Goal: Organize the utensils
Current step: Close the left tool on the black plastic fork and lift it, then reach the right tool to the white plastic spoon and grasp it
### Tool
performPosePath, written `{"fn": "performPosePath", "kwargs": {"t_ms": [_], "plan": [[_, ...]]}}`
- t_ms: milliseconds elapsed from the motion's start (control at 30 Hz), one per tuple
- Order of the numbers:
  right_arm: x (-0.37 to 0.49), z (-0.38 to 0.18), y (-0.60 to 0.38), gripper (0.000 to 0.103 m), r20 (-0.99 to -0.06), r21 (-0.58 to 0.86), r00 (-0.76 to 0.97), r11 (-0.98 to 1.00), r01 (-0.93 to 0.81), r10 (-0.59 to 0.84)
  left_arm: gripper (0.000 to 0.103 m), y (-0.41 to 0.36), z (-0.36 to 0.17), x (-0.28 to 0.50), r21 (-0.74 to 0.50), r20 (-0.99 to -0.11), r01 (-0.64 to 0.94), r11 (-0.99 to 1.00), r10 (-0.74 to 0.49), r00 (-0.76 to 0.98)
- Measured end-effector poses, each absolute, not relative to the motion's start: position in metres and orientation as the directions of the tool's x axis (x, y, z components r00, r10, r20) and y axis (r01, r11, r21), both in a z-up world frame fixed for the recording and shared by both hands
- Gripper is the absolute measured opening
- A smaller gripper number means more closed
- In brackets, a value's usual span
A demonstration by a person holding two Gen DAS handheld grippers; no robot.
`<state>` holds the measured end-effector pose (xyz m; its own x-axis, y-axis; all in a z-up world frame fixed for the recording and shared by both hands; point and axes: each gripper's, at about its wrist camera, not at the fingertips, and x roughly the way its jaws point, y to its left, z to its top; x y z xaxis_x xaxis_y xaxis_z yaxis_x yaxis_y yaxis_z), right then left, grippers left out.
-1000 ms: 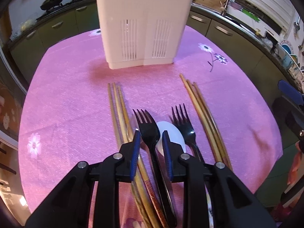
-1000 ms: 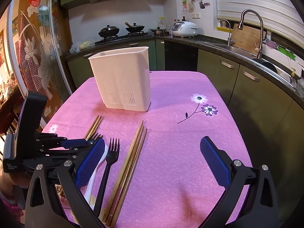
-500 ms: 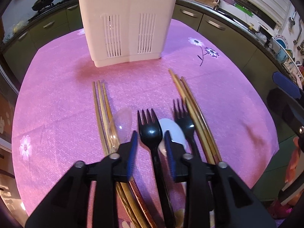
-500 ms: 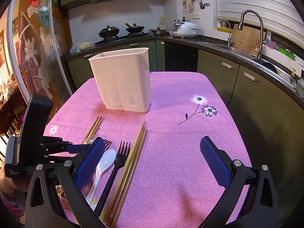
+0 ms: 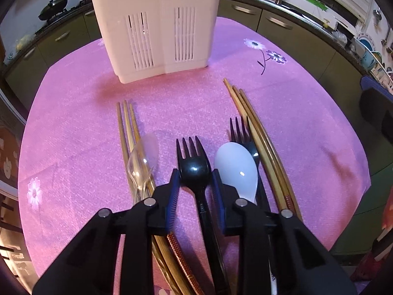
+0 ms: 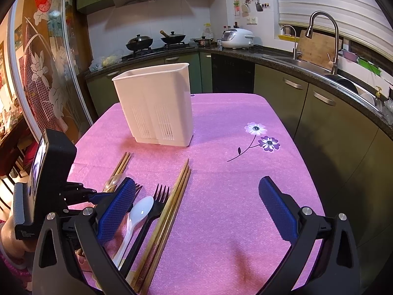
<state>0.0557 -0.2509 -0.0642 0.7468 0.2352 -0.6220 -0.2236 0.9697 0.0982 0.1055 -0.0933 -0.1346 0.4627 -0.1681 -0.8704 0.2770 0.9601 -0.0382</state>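
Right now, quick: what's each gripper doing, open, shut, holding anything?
Left gripper: partly open, fingers on either side of the black fork, not clamped on it.
Right gripper: wide open, holding nothing.

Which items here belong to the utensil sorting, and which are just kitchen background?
Job:
white slotted plastic utensil holder
black plastic forks
white plastic spoon
clear plastic spoon
wooden chopsticks

Background:
black woks
white rice cooker
steel faucet

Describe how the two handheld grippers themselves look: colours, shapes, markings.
Both are matte black plastic with angular, open-framed finger arms and silver pivot screws. The left gripper has narrow blue ribbed pads; the right gripper shows broad blue dimpled pads. No cables are visible.
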Motion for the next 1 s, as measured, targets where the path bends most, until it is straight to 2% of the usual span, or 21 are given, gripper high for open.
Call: {"fn": "performPosePath", "kwargs": {"t_ms": [233, 400, 467, 700, 867, 1000], "plan": [[0.060, -0.071, -0.245, 0.099, -0.660, 0.088, 0.712, 0.966, -0.244, 0.240, 0.025, -0.085, -0.116, 0.094, -0.040, -0.830, 0.286, 0.957, -0.191, 0.523], [0.054, -0.082, -0.230, 0.099, -0.684, 0.019, 0.687, 0.947, -0.320, 0.246, 0.025, -0.074, -0.106, 0.088, -0.028, -0.812, 0.268, 0.963, -0.178, 0.556], [0.051, -0.090, -0.219, 0.094, -0.700, -0.049, 0.682, 0.939, -0.341, 0.211, 0.025, -0.067, -0.104, 0.086, -0.032, -0.806, 0.262, 0.965, -0.180, 0.565], [0.068, -0.119, -0.186, 0.094, -0.741, -0.255, 0.671, 0.917, -0.306, 0.018, 0.025, -0.058, -0.100, 0.081, -0.048, -0.790, 0.269, 0.962, -0.201, 0.579], [0.082, -0.135, -0.172, 0.095, -0.763, -0.290, 0.646, 0.902, -0.319, -0.017, 0.025, -0.054, -0.098, 0.078, -0.058, -0.782, 0.268, 0.962, -0.211, 0.586], [0.083, -0.134, -0.153, 0.095, -0.758, -0.284, 0.652, 0.885, -0.368, 0.028, 0.025, -0.049, -0.098, 0.078, -0.065, -0.780, 0.263, 0.963, -0.213, 0.588]]}}
